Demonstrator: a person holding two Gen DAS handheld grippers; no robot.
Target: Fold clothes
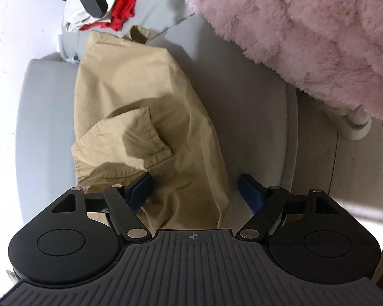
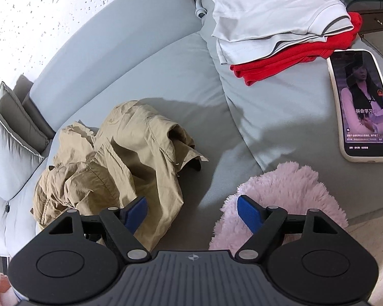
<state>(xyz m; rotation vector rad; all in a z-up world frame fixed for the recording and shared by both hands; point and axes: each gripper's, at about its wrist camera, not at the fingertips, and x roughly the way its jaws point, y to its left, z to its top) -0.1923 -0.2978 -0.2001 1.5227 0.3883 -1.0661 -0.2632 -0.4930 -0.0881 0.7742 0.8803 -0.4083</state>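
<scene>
below, khaki garment [image 1: 150, 117] crumpled on sofa [image 2: 130, 58], long axis running away from left gripper [image 1: 195, 191]; both grippers spread, empty; right gripper [image 2: 191, 213] farther.

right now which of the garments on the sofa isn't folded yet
The khaki garment, lying crumpled in a heap just ahead of both open tongs. The white shirt and the red garment are already folded and stacked.

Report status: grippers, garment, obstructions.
Left gripper open over khaki garment, nothing gripped. Right gripper open. Garment crumpled, unfolded on sofa. Pink fleece crowding right side.
</scene>
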